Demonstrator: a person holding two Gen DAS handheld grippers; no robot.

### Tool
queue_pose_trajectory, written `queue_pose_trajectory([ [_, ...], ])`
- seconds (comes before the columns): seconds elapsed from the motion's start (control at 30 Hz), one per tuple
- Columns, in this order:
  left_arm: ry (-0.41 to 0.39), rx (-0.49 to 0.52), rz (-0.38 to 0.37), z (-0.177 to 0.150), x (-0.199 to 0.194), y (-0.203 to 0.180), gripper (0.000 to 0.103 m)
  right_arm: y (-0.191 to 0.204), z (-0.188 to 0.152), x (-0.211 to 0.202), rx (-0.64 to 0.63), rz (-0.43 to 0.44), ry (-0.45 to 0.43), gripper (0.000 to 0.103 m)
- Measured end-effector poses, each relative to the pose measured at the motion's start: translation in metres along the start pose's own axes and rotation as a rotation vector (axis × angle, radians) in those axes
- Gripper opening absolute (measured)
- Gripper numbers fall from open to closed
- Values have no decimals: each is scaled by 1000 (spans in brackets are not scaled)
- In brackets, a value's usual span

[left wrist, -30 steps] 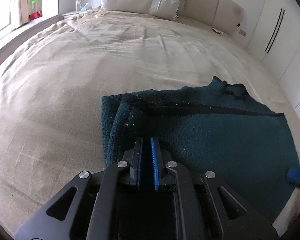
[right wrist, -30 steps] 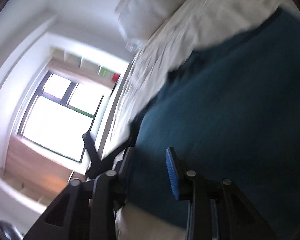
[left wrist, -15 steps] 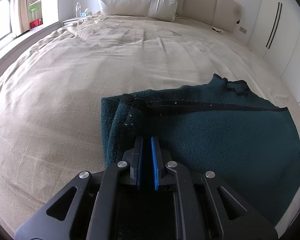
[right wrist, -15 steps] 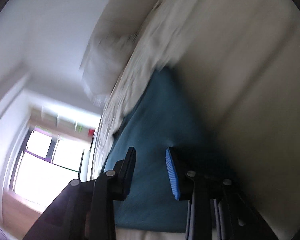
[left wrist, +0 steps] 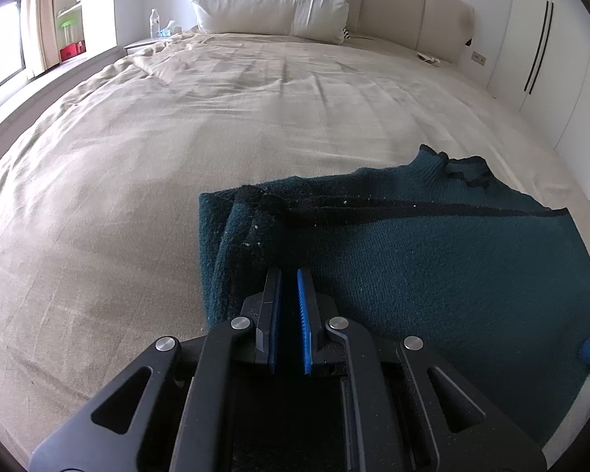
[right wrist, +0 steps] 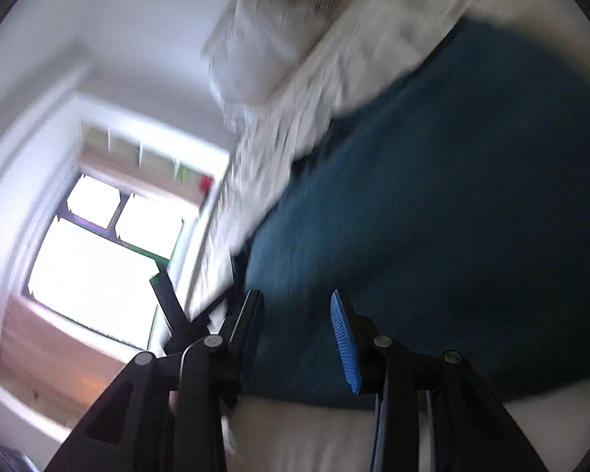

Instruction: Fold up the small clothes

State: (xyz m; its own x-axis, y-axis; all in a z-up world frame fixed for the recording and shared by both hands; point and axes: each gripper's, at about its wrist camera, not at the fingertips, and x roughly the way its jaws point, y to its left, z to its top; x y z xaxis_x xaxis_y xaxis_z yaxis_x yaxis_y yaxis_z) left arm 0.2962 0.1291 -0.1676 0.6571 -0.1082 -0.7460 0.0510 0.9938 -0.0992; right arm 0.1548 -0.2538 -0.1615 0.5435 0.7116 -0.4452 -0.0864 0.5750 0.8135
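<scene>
So the dark teal sweater (left wrist: 432,259) is lying on the beige bedsheet (left wrist: 177,149) near the foot of the bed, left edge folded over on itself; the left gripper (left wrist: 289,275) sits right over that fold, jaws closed with nothing visibly caught between them. The right gripper (right wrist: 297,306) is at the sweater's edge, jaws opening; that view is too blurry to tell whether cloth is between them.

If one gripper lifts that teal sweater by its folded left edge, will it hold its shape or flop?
The teal knit sweater will probably flop: its folded edge already slumps in soft layers. Its thick, fuzzy knit suggests the pads won't slip easily. Spread on the beige bedsheet, it would likely drag and unfold.
</scene>
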Motion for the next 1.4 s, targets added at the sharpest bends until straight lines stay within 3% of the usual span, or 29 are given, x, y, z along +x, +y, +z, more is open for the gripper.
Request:
queue_pose_trajectory([
  [0.13, 17, -5, 0, -3, -16, 6, 9, -22, 1, 7, 33, -62, 34, 38],
  [0.27, 21, -34, -15, -17, -44, 24, 9, -37, 16, -31, 74, -95, -60, 50],
  [0.3, 28, -32, 24, -20, -52, 28, 11, -40, 19, -46, 83, -81, -84, 54],
  [0.37, 38, -46, 52, -26, -65, 36, 43, -35, 21, -68, 82, -60, -120, 58],
  [0.43, 13, -100, 22, -33, -83, 49, 76, -28, 26, -75, 65, -46, -133, 59],
  [0.47, 2, -131, 22, -36, -90, 55, 78, -25, 26, -77, 56, -35, -128, 59],
  [0.63, 102, -222, -93, -46, -90, 67, 78, -6, 18, -53, 45, 13, -87, 59],
  [0.73, 193, -318, -271, -53, -74, 69, 78, 7, 8, -49, 35, 31, -58, 59],
  [0.9, 251, -302, -313, -55, -65, 59, 77, 16, 5, -40, 14, 58, -22, 59],
  [1.0, 294, -299, -360, -54, -59, 54, 65, 21, 7, -33, 4, 70, 1, 59],
  [1.07, 326, -359, -433, -55, -53, 57, 50, 25, 9, -26, -1, 79, 15, 59],
  [1.13, 349, -412, -491, -58, -47, 63, 44, 30, 13, -16, -9, 83, 37, 59],
  [1.33, 383, -558, -641, -68, -34, 83, 43, 55, 21, 22, -71, 94, 127, 59],
  [1.4, 388, -577, -661, -68, -32, 86, 38, 61, 26, 36, -74, 91, 150, 59],
])
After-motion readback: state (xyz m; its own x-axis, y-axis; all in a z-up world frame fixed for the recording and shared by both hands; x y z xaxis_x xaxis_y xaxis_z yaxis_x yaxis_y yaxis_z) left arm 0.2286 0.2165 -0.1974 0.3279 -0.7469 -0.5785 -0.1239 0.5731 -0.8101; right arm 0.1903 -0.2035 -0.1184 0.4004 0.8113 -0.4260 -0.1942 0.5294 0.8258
